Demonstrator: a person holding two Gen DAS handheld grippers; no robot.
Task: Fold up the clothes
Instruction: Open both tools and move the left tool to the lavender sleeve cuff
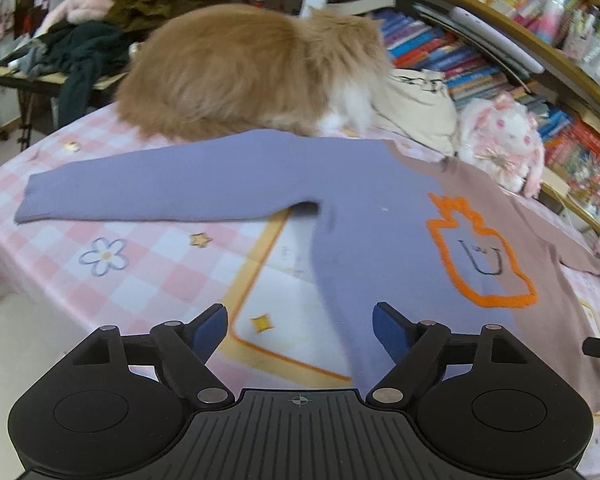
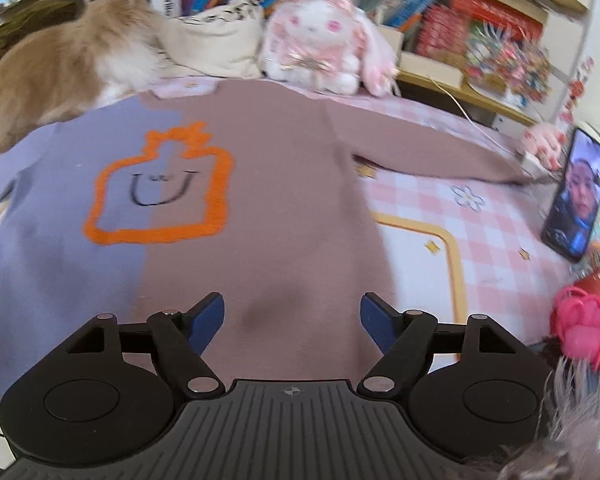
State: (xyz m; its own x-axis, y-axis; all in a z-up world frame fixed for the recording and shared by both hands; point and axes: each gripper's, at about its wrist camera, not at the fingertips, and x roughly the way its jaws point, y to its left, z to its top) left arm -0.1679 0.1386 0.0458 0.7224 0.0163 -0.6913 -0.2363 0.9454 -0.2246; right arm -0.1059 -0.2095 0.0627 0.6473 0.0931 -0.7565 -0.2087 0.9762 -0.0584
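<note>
Left tool (image 1: 300,330) wide apart above sweater (image 1: 364,216) hem.

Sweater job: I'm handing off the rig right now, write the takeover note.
Left gripper: open, empty, over the purple side's hem.
Right gripper: open, empty, over the brown side's hem.
Sweater: flat on the checked bed cover, front up, both sleeves spread out.
Cat sits at the collar edge; phone lies by the brown cuff.
Done: laid out. Left: every fold.
</note>
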